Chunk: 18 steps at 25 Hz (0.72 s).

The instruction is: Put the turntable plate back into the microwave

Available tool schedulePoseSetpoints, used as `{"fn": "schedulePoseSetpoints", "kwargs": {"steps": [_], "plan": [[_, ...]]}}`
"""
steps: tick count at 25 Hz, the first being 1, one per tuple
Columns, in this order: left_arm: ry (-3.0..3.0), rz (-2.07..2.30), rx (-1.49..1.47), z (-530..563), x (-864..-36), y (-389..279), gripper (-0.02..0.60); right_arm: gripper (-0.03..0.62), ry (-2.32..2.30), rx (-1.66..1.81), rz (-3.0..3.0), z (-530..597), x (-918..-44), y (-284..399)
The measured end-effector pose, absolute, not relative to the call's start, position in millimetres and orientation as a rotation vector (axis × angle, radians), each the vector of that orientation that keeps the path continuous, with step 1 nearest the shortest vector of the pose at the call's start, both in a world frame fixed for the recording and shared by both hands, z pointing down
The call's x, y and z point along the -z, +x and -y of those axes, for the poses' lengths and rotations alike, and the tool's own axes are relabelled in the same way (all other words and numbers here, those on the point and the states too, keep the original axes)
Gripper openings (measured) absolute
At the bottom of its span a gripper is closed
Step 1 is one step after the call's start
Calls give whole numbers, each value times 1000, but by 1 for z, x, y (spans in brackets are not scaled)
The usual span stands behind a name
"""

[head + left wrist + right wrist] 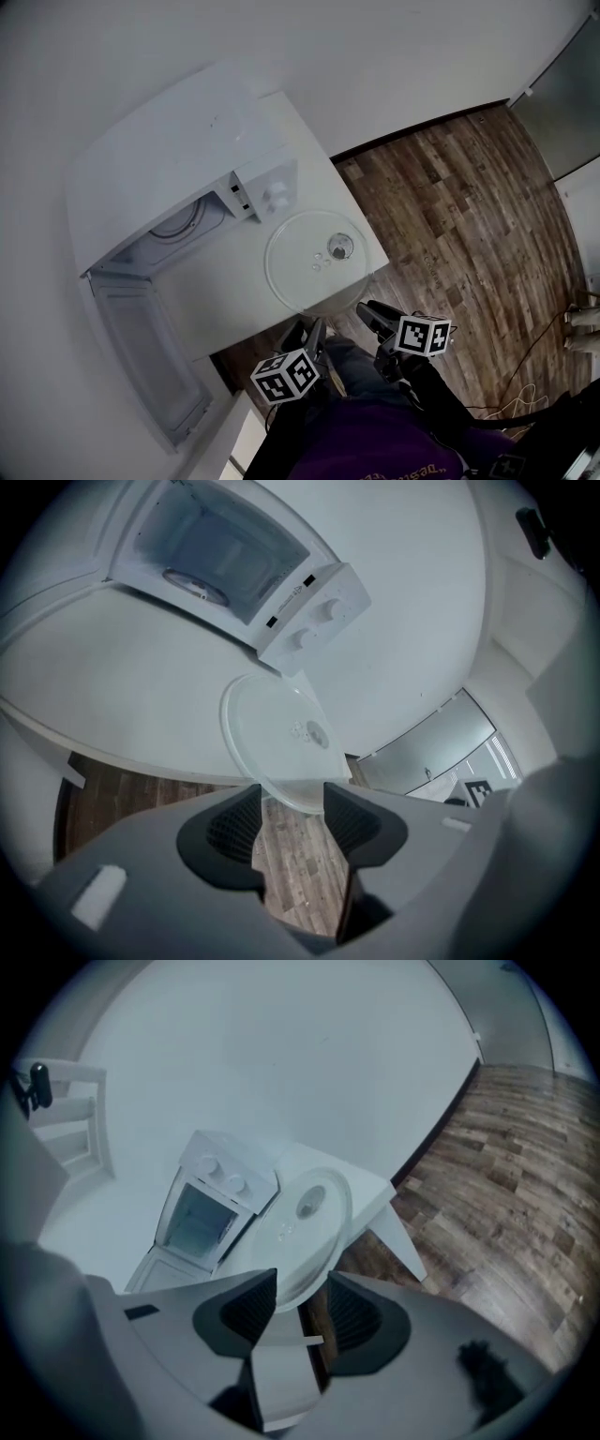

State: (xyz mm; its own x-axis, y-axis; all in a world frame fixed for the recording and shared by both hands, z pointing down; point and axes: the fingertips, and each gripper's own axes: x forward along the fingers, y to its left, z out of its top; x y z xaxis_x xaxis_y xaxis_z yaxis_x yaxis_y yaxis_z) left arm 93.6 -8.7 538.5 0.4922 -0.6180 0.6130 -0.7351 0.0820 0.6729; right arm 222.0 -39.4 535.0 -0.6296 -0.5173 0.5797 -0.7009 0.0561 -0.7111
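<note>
The clear glass turntable plate [319, 258] lies flat on the white table [225, 291], with its near rim hanging over the table's front edge. The white microwave [178, 159] stands behind it with its door [155, 366] swung open and its cavity showing. My left gripper [307, 333] and right gripper [370, 314] are just short of the plate's near rim, both open with nothing between the jaws. The left gripper view has the plate [281, 742] beyond its open gripper [291, 803]. The right gripper view likewise shows the plate [309, 1218] past its open gripper [302, 1283].
A roller ring [183, 220] sits on the microwave's floor. The microwave's knobs [277, 197] face the plate. Wood flooring [469, 216] runs to the right of the table, with a thin cable [525, 394] lying on it. A white wall backs the table.
</note>
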Motion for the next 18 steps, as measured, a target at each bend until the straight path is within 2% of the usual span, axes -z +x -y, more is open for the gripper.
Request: {"fn": "schedulePoseSetpoints", "kwargs": {"steps": [1,3,4,18], "plan": [[1591,1184,-115,8,-541,95,198,161,1273,-1653,2136,39,-540,223],[1552,1172,-81,8,-548,97,255,169,1291,-1684,2117,40,-549,224],[1527,1170,-61,9,-551,96,259,170,1291,-1699,2108,40,-553,223],[1312,1093,249,23,-579,106,260,173,1266,-2023,2103,51,-574,209]]}}
